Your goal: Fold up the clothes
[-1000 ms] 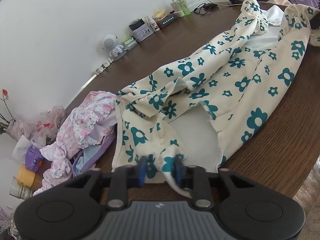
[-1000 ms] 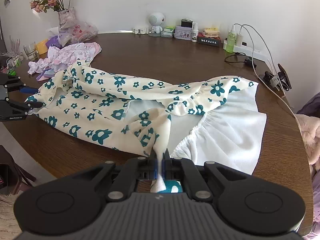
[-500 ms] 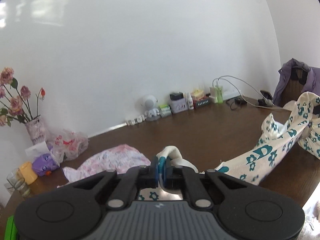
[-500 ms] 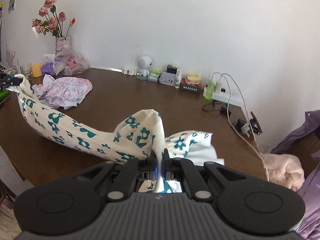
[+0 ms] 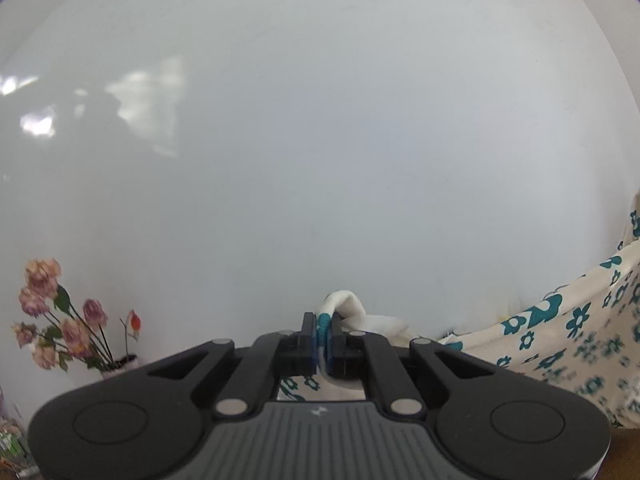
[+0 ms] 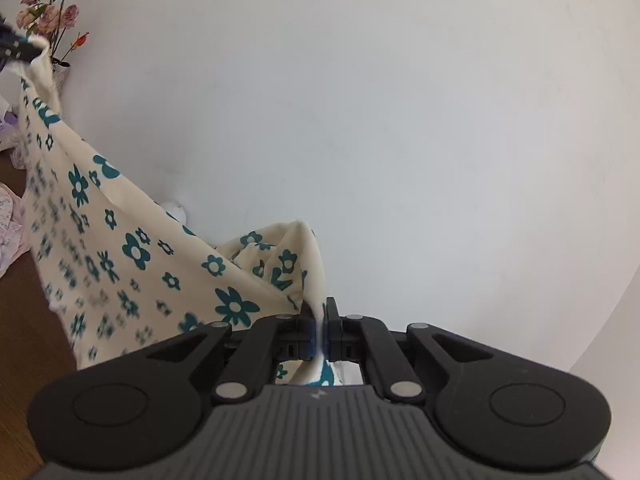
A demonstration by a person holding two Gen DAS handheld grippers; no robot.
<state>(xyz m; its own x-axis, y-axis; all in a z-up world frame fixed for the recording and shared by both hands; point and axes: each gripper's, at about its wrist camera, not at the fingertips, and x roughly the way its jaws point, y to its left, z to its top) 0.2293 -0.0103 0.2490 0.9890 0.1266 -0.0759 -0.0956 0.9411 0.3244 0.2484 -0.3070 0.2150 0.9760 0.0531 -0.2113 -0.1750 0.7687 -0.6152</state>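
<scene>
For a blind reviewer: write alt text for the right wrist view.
The right claw is shut on an edge of a cream fabric garment with teal flowers, which hangs stretched up to the left claw at upper left. Behind: a white wall, pink flowers, a brown wooden table.

Two grippers, left gripper (image 5: 324,334) and right gripper (image 6: 320,330), are holding one flowered garment (image 6: 132,264), one vase of flowers (image 5: 60,320) is standing, one pink garment (image 6: 8,224) is lying.

Cream garment (image 6: 132,256) with teal flowers, black tongs (image 6: 320,320), pink roses (image 5: 44,296)
</scene>
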